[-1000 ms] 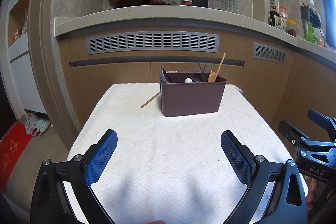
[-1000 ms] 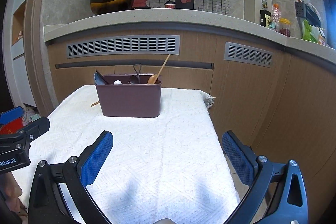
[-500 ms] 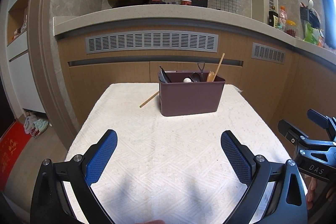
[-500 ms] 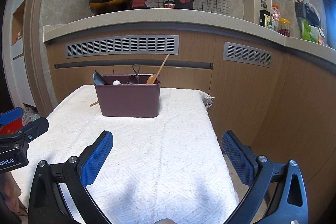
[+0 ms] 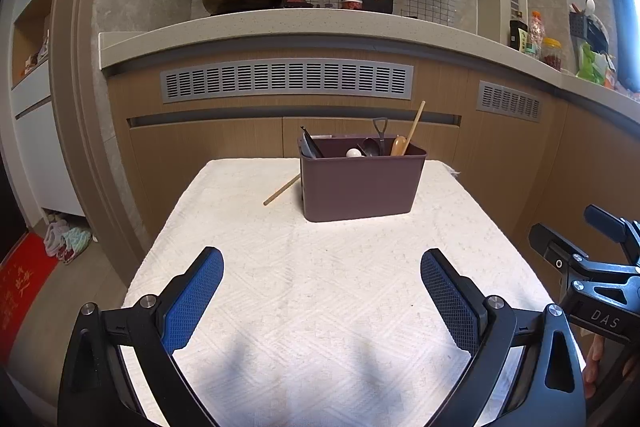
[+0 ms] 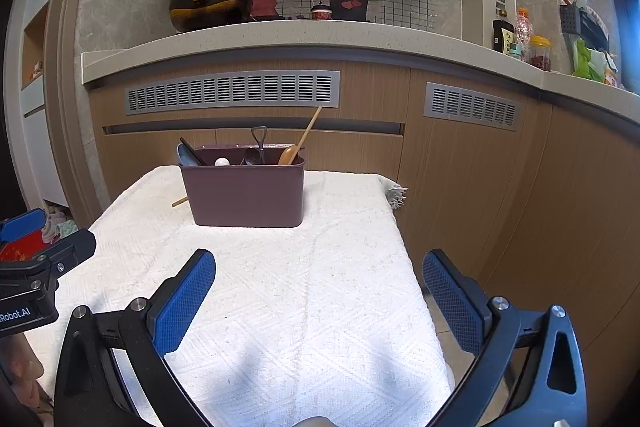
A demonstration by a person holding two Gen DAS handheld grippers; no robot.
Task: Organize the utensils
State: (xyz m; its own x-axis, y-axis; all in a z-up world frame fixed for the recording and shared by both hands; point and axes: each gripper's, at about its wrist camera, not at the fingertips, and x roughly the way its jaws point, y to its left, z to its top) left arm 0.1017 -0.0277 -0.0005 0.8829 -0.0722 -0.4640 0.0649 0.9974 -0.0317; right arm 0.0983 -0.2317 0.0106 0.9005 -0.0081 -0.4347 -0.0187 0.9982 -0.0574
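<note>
Two grippers stand idle at the near end of the table, the left gripper [image 5: 320, 291] and the right gripper [image 6: 318, 291], each spread wide with nothing between its blue pads. One wooden stick [image 5: 281, 190], probably a chopstick or a spoon handle, lies loose on the white cloth [image 5: 320, 307], slanting out from just beside the left rear corner of the brown utensil bin [image 5: 362, 187]; its far end is hidden behind the bin, so what kind of piece it is cannot be told. Inside the bin lean a wooden spoon [image 6: 298, 143], a dark spoon with a looped handle [image 6: 256, 151], a blue-grey ladle [image 6: 187, 155] and a small white item [image 6: 222, 161]. Judgement: the stick is light, stiff and thin, lying flat on soft weave, so a pinch across its exposed near end should serve best; it may roll or sink into the cloth. The bin looks like light plastic and could slide if nudged. Open cloth between grippers and bin gives free approach. The table's left edge lies near the stick, and the right edge with its frayed cloth corner [image 6: 396, 193] drops off close to the cabinets [image 6: 500, 187].
</note>
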